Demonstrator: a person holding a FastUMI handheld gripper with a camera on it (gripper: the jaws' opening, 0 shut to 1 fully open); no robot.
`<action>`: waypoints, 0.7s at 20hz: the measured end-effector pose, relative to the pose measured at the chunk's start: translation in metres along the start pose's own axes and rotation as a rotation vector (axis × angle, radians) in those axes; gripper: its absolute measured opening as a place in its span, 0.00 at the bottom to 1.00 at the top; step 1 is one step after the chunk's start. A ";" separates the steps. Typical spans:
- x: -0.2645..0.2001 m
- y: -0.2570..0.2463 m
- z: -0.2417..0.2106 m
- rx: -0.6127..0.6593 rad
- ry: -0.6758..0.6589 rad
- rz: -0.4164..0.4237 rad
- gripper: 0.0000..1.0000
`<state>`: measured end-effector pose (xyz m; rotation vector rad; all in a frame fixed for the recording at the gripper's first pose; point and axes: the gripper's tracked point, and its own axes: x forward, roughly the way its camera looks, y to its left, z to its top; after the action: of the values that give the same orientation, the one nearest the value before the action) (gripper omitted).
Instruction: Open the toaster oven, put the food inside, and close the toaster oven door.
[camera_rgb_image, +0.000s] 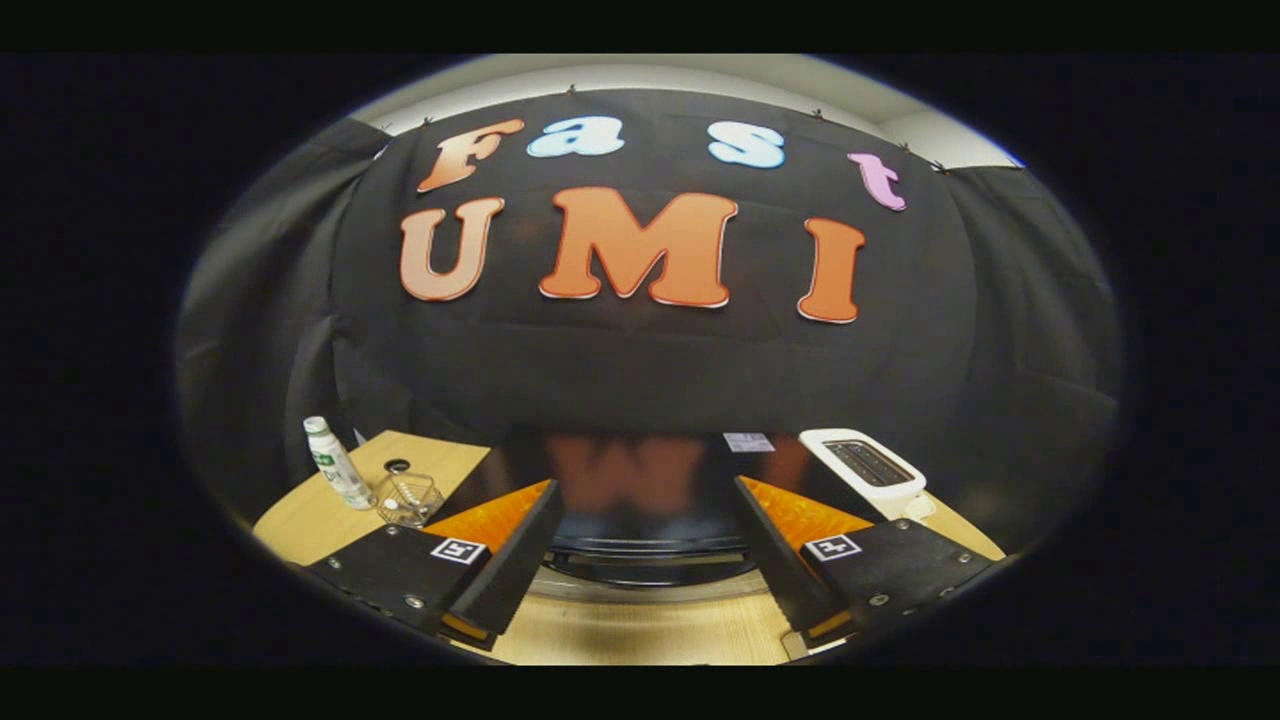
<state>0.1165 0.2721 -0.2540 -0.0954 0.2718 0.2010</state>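
Here, gripper view: the gripper hangs over a wooden table with its fingers spread wide apart and nothing between them. Just ahead of them stands the toaster oven, its glossy dark top reflecting the wall, its door handle lying in the gap between the fingers. Far left on the table stand a white bottle and, beside it, a small clear container. Far right sits a white toaster.
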 end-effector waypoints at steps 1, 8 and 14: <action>0.001 -0.001 -0.008 0.008 0.015 -0.002 1.00; -0.001 -0.004 -0.037 0.100 0.093 0.002 1.00; -0.030 -0.006 -0.047 0.081 0.094 0.004 1.00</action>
<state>0.0771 0.2546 -0.2900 -0.0239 0.3738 0.1893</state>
